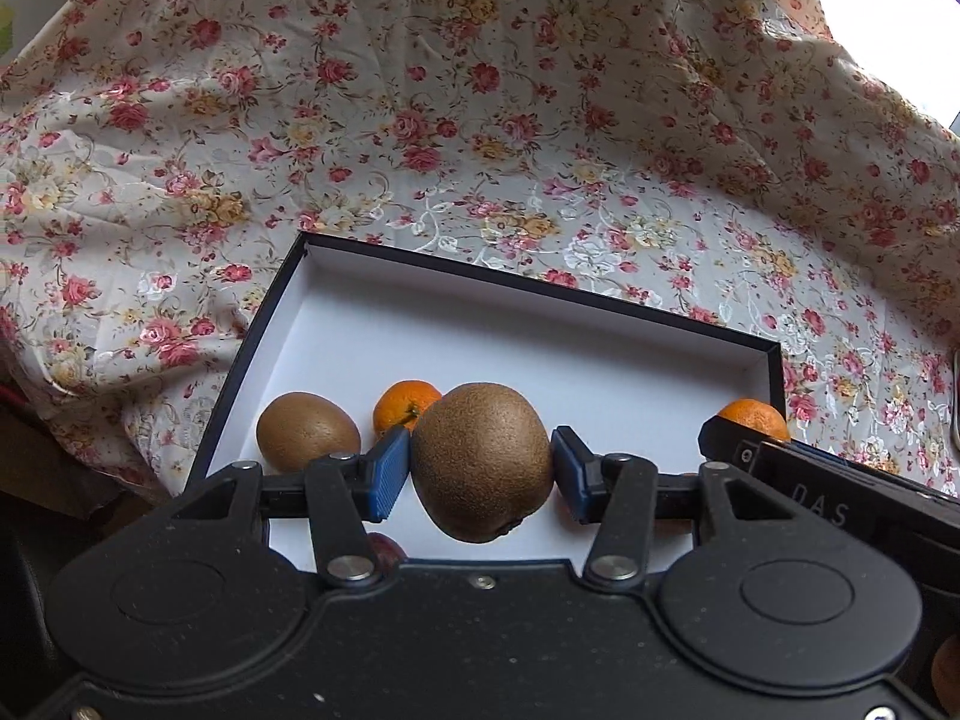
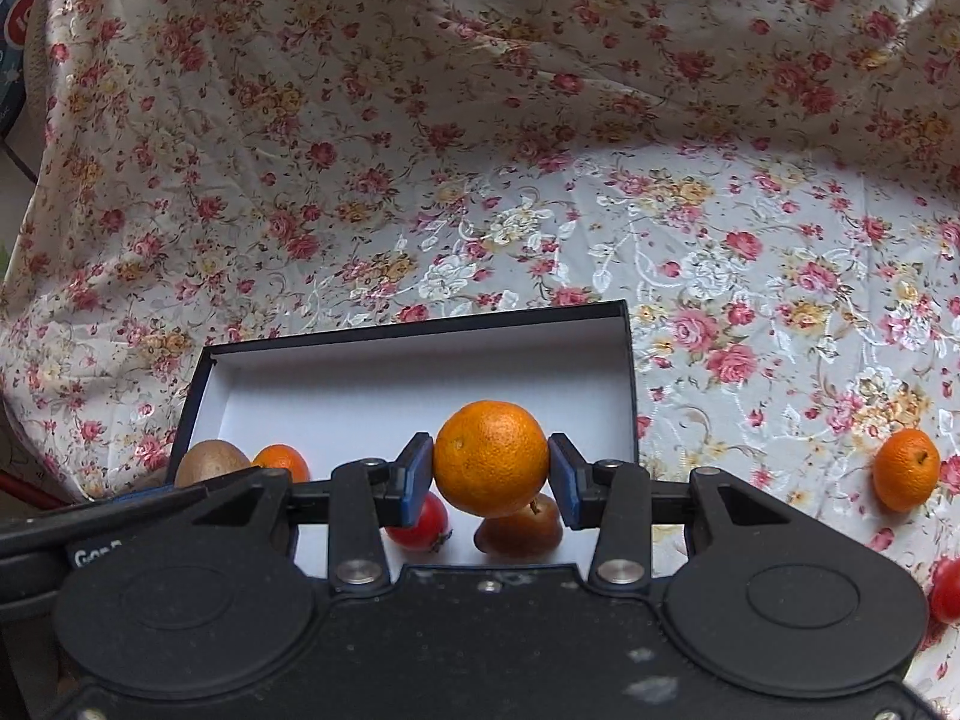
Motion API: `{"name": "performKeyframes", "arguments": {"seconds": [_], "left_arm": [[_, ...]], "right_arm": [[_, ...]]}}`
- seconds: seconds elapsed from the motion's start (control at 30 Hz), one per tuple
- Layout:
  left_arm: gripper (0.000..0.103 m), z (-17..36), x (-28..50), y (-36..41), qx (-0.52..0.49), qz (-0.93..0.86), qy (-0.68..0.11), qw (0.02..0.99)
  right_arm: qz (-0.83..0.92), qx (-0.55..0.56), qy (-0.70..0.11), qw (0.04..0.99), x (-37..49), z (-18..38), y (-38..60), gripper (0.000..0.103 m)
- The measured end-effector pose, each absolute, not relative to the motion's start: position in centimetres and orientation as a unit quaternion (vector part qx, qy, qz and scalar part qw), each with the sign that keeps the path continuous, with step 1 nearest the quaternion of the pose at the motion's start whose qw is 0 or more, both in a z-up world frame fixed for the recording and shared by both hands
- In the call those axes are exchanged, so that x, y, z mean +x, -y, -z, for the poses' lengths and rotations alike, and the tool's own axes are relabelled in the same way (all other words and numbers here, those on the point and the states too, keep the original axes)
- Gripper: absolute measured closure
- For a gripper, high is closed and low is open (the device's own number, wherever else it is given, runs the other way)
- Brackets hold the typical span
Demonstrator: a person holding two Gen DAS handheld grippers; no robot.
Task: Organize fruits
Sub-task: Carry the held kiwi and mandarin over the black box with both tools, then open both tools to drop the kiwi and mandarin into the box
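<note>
Floral cloth [image 1: 480,120] surrounds the box [image 1: 540,291], which holds several fruits below both grippers: left gripper [image 1: 481,468] clamps a kiwi [image 1: 482,461], right gripper [image 2: 490,471] an orange [image 2: 490,457], while another orange [image 2: 906,469] waits outside, right of those jaws.

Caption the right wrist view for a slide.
Right claw holds a mandarin above the open box.

Left tool [image 1: 481,468]: blue pads [image 1: 387,474] clamped on opposite sides of a kiwi [image 1: 480,459]. Right tool [image 2: 491,474]: pads pressed against a mandarin [image 2: 491,459], held aloft.
</note>
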State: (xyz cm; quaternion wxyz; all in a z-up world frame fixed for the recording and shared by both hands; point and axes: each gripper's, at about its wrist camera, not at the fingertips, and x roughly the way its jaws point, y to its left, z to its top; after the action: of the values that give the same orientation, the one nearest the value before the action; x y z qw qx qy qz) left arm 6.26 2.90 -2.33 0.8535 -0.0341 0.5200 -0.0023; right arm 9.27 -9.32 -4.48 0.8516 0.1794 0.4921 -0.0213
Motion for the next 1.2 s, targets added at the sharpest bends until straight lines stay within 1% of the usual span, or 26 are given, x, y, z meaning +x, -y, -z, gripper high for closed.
{"name": "performKeyframes", "arguments": {"seconds": [0.47, 0.83, 1.03, 1.2], "left_arm": [[0.046, 2.6, 6.2, -3.9, -0.048, 0.03, -0.528, 0.847], [0.046, 2.9, 6.4, -4.4, -0.067, 0.022, -0.539, 0.839], [0.046, 2.2, 6.1, -4.2, -0.059, 0.02, -0.52, 0.852], [0.046, 2.5, 6.2, -4.1, -0.055, 0.021, -0.527, 0.848]], "right_arm": [[0.036, 0.162, -0.484, 0.859, 11.1, 6.4, 7.4, 0.059], [0.041, 0.164, -0.45, 0.877, 11.1, 5.6, 7.4, 0.058], [0.044, 0.174, -0.452, 0.874, 11.0, 5.7, 7.8, 0.058], [0.043, 0.173, -0.453, 0.873, 10.9, 5.7, 7.7, 0.058]]}}
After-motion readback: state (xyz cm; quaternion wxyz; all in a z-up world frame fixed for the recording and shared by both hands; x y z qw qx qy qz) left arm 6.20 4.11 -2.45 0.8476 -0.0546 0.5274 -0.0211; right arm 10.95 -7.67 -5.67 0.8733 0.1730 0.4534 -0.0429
